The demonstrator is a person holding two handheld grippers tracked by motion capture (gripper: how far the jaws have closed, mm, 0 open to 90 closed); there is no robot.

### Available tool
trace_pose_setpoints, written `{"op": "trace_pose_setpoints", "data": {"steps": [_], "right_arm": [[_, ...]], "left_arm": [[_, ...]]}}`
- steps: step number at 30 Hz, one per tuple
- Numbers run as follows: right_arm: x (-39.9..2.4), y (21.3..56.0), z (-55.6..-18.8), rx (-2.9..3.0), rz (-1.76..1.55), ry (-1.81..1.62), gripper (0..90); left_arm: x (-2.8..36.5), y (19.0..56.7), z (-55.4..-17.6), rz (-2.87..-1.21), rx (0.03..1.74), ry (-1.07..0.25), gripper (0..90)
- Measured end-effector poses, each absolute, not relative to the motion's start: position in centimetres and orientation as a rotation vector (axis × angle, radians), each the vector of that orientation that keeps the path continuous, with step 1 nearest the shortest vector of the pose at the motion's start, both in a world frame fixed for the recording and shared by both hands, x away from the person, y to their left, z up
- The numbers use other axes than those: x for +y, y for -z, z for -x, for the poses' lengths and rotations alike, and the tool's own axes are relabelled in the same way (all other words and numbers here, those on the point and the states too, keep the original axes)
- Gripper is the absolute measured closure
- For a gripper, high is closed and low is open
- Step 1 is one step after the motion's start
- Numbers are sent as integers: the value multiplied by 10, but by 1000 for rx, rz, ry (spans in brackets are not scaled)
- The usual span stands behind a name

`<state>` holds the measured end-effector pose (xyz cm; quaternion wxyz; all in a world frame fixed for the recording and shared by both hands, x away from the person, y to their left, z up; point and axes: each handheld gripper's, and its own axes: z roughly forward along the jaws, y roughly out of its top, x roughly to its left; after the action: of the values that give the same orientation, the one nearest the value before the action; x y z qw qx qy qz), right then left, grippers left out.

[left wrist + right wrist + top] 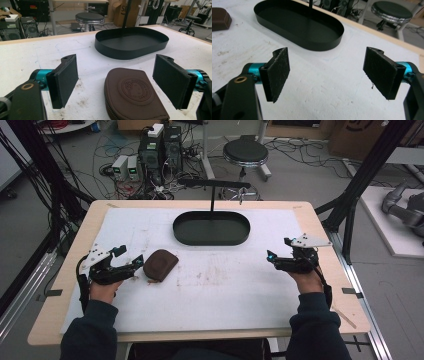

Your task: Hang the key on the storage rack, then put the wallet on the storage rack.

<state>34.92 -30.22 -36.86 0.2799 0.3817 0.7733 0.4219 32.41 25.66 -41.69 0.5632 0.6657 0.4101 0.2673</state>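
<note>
While both grippers gape empty, the brown pouch (160,264) lies flat, its zipped curved edge toward the left gripper (131,264).

Table (320,227) carries mat (225,290) – tray (211,228) on mat at far centre, pouch (160,265) nearer and left of it, well apart. Left gripper (131,262) just left of pouch; right gripper (272,257) near right edge – stool (245,152) on floor behind table

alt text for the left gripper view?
Open left gripper with a brown zip pouch lying between its two black jaws on a white table cover. An empty black oval tray sits beyond it.
</note>
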Motion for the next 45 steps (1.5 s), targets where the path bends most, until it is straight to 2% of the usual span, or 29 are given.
{"op": "trace_pose_setpoints", "data": {"steps": [13,26,32,38,45], "right_arm": [[-304,373,-351,2092,-1052,-1118,217],[-299,379,-351,2108,-1028,-1084,217],[-297,380,-350,2119,-1014,-1085,217],[-295,382,-353,2127,-1017,-1078,217],[-294,383,-352,2134,-1024,-1077,218]], "left_arm": [[253,418,-325,-1582,960,-621,203],[230,423,-329,-1683,927,-627,205],[208,431,-336,-1788,910,-691,203],[198,436,-337,-1872,898,-656,203],[184,445,-339,-1982,902,-673,196]]}}
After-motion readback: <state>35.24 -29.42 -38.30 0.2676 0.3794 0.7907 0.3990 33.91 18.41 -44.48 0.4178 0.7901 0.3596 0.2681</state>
